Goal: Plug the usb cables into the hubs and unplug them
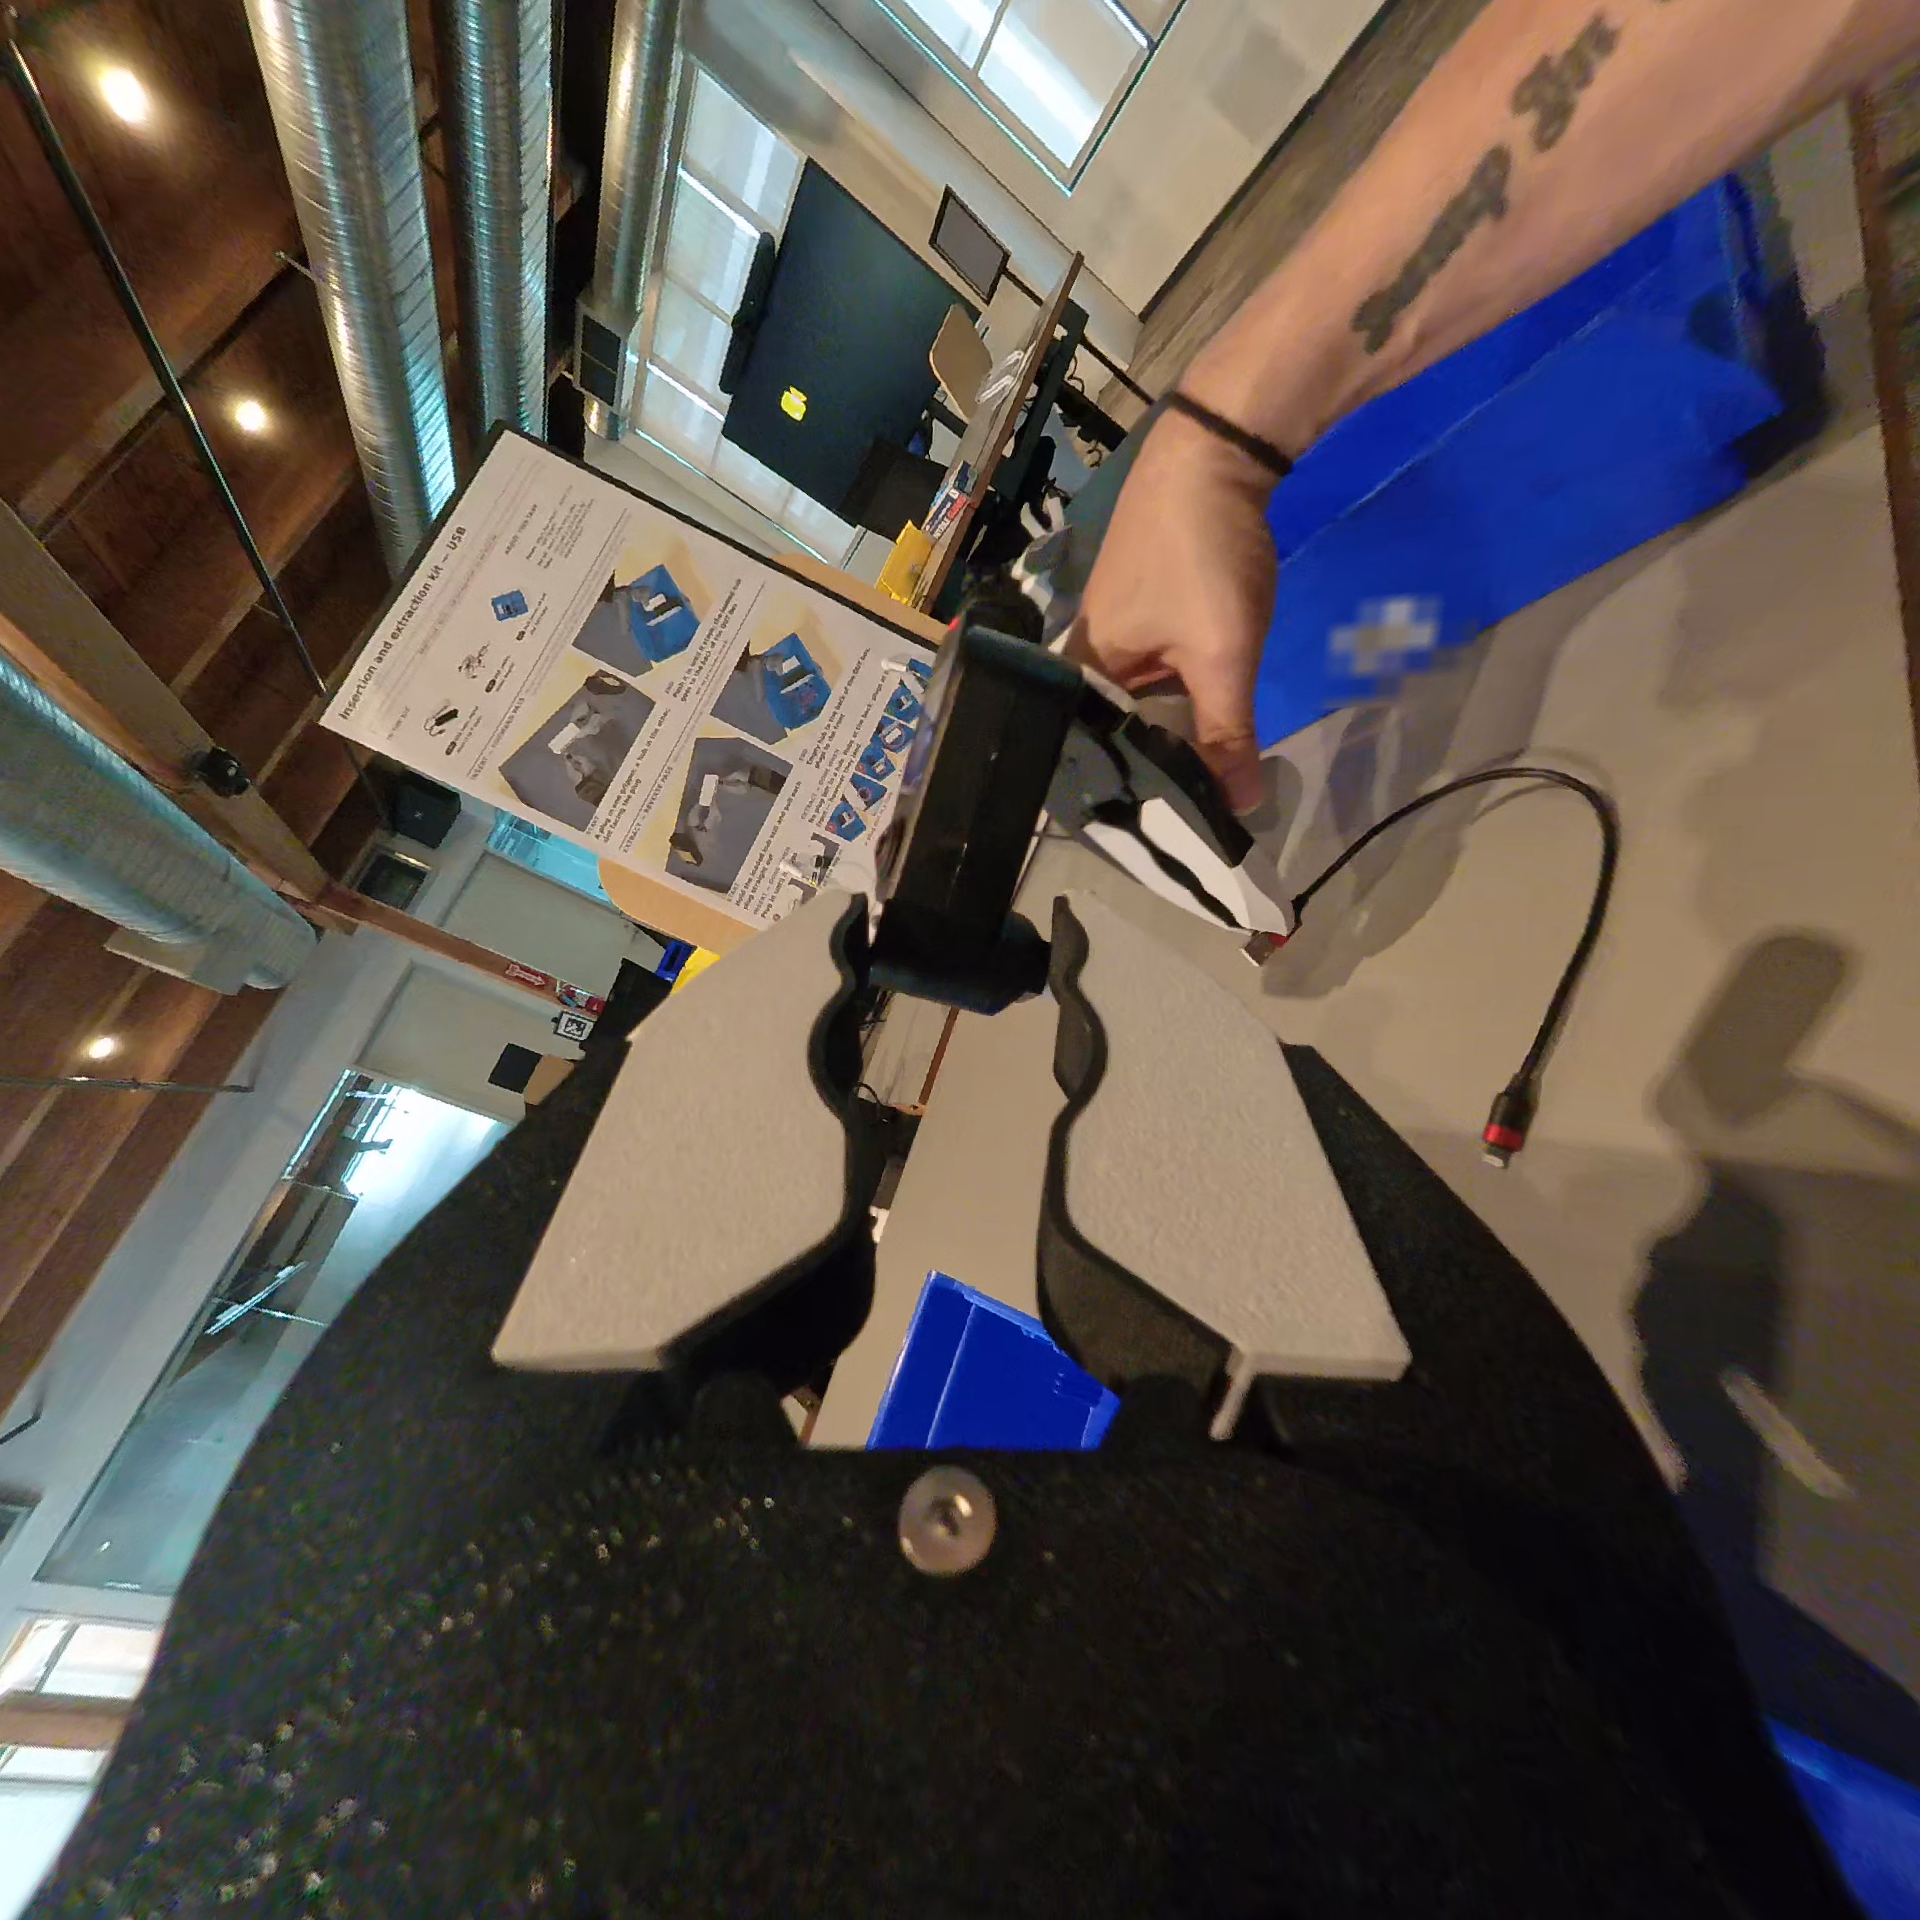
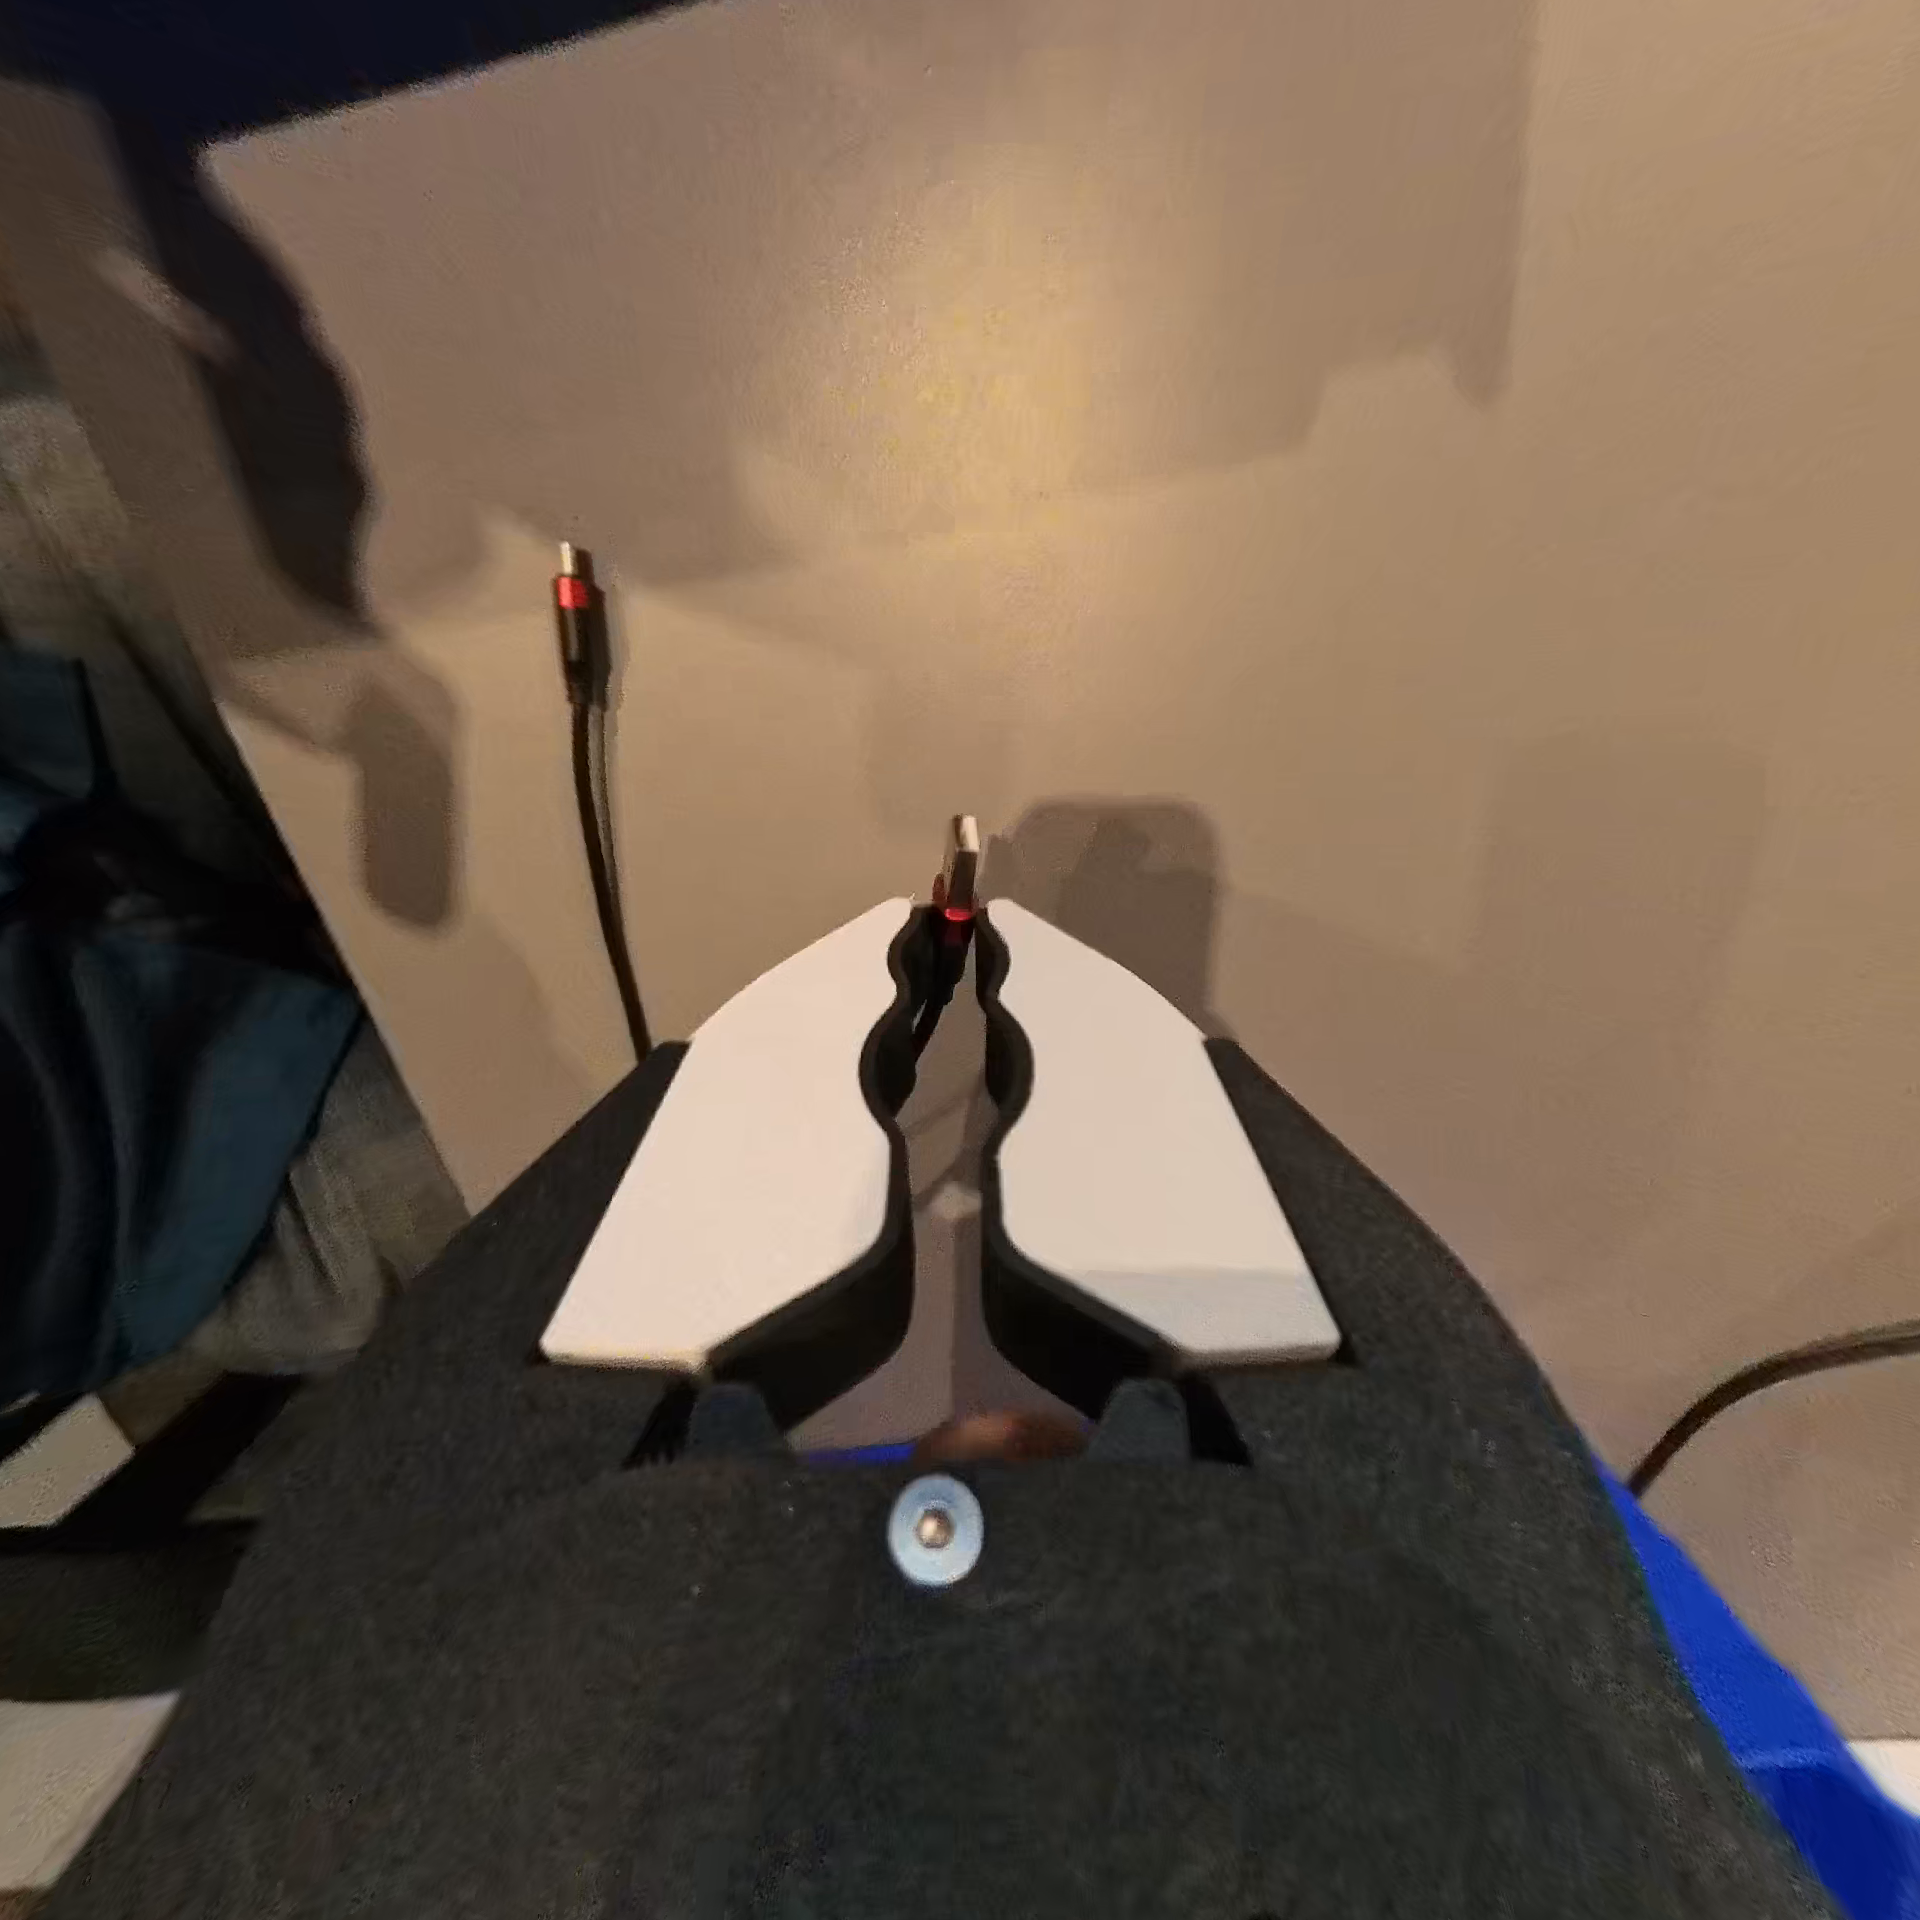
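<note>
My left gripper [image 1: 956, 961] is shut on the near end of a black USB hub [image 1: 966, 769] and holds it tilted up above the grey table [image 1: 1714, 727]. My right gripper [image 2: 951, 904] is shut on the USB plug [image 2: 961, 857] of a black braided cable, and the metal tip sticks out past the fingertips. In the left wrist view the right gripper [image 1: 1273, 930], held by a hand, sits just right of the hub, apart from it, with the plug [image 1: 1259, 948] low over the table. The cable's other red-banded end [image 1: 1507, 1127] [image 2: 577, 603] lies loose on the table.
A big blue bin [image 1: 1507, 468] stands on the table behind the hand. Another blue bin [image 1: 987, 1371] shows under my left fingers, and a blue edge [image 2: 1714, 1662] sits low right. An instruction poster [image 1: 623, 675] stands past the table. A dark cable [image 2: 1766, 1382] lies at right. The left gripper's tips are roughly 25 centimetres from the right gripper's.
</note>
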Demonstrator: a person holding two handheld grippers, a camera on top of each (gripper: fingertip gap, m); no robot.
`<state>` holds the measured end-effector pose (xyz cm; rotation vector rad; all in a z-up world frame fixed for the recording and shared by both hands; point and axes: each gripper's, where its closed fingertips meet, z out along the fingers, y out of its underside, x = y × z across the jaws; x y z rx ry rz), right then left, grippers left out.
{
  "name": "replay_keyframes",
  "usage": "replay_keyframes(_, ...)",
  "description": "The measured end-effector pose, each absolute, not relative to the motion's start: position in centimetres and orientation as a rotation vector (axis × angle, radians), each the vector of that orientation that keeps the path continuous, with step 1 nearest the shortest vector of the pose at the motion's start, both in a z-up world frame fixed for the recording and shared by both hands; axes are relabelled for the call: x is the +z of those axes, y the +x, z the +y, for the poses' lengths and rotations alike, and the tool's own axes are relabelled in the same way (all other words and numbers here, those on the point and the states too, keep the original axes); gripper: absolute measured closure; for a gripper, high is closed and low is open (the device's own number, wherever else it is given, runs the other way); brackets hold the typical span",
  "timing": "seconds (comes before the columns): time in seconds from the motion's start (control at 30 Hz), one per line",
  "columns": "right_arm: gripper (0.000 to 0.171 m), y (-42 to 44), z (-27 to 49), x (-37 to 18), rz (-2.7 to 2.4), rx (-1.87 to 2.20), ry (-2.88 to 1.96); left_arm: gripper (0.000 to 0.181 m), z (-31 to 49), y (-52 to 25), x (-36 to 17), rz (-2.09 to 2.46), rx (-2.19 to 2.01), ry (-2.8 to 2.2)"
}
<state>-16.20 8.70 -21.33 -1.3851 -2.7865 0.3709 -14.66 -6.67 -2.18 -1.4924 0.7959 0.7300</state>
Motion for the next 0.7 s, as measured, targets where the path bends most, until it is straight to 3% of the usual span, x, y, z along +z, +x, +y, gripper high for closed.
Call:
replay_keyframes(0.2,0.164,-16.9,9.7,-25.8,-2.907,0.245,-1.363,0.148,-6.5,-14.9,-2.7,0.800,0.726,-1.511)
replay_keyframes(0.37,0.163,-17.4,9.5,-26.1,-2.889,0.289,-1.303,0.148,-6.4,-14.9,-3.2,0.808,0.703,-1.506)
replay_keyframes(0.47,0.137,-17.4,9.9,-25.8,-2.858,0.248,-1.277,0.148,-6.1,-14.9,-3.5,0.800,0.670,-1.514)
replay_keyframes(0.7,0.125,-17.8,9.6,-22.3,-2.728,0.358,-1.137,0.148,-6.3,-15.1,-2.7,0.757,0.642,-1.443)
